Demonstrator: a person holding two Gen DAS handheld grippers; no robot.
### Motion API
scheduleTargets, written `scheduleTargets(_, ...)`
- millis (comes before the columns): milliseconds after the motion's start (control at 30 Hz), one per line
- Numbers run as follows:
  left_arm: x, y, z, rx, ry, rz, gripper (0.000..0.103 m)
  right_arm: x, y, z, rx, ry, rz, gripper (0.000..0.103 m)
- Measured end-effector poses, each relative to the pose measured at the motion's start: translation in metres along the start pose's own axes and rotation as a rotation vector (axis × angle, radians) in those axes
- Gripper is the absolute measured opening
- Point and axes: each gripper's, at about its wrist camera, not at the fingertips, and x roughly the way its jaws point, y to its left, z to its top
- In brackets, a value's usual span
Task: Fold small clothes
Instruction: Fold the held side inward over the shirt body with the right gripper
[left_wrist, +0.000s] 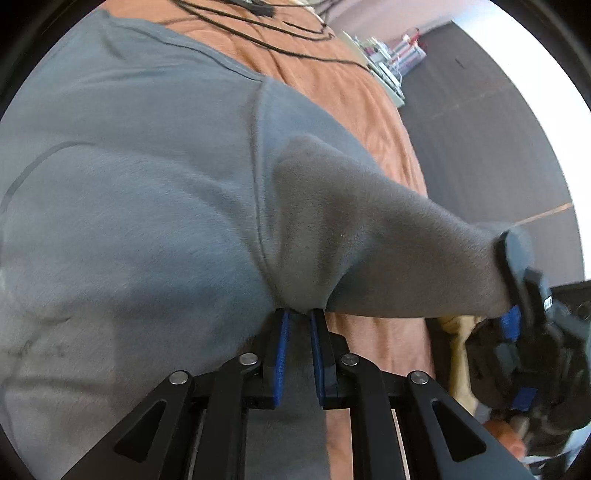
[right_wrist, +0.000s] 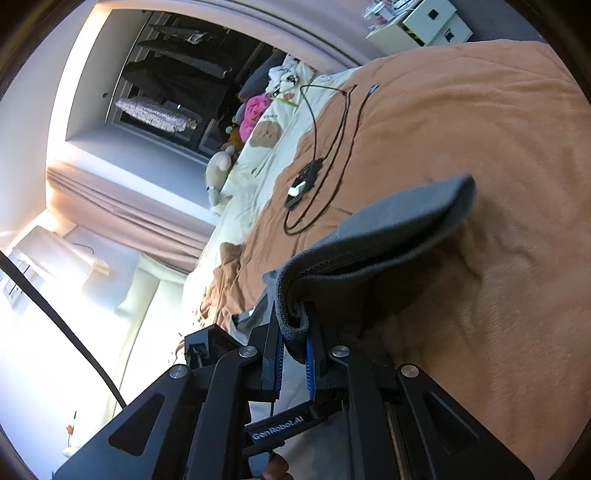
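A: Where is the shirt (left_wrist: 129, 192)?
B: It lies spread on the orange bed (left_wrist: 354, 96), filling the left wrist view from 9 to 12 o'clock. Its sleeve (left_wrist: 388, 243) stretches out toward 3 o'clock.
A: What does the left gripper (left_wrist: 297, 321) do?
B: Its jaws are nearly closed and pinch the shirt where the sleeve joins the body.
A: And the right gripper (right_wrist: 295, 339)?
B: It is squeezed tight on the cuff (right_wrist: 388, 221) and holds it up off the bed.
A: Is the folding done?
B: No, I think it is just starting. The body looks flat, with no fold yet. The sleeve must go over, then the rest.
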Motion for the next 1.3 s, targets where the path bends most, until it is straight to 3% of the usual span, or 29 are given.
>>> scheduleTargets(67,-0.012,0.005,0.000,-0.015,-0.017,-0.008,0.013,0.003,0.001,0.001,-0.009,0.012,-0.002,0.006)
scheduleTargets(400,-0.083,0.032,0.003,-0.027,-0.110,0.096,0.013,0.023,0.014,0.007,-0.069,0.113,-0.040,0.006)
scheduleTargets(600,-0.098,0.037,0.004,-0.032,-0.133,0.121,0.013,0.038,0.016,0.007,-0.094,0.194,-0.129,0.006)
scheduleTargets(900,-0.121,0.031,0.001,-0.016,-0.150,0.159,0.013,0.052,0.022,0.014,-0.093,0.295,-0.164,0.009)
scheduleTargets(933,-0.123,0.030,0.001,-0.013,-0.151,0.163,0.013,0.052,0.019,0.016,-0.068,0.311,-0.184,0.021)
scheduleTargets(967,-0.125,0.029,0.000,-0.012,-0.152,0.165,0.013,0.052,0.018,0.017,-0.055,0.316,-0.188,0.048)
scheduleTargets(1033,-0.126,0.024,0.002,-0.005,-0.153,0.171,0.014,0.046,0.017,0.022,-0.038,0.286,-0.199,0.081)
scheduleTargets(1300,-0.112,0.002,0.007,0.049,-0.139,0.174,0.014,0.007,-0.011,0.056,0.085,0.159,-0.174,0.082)
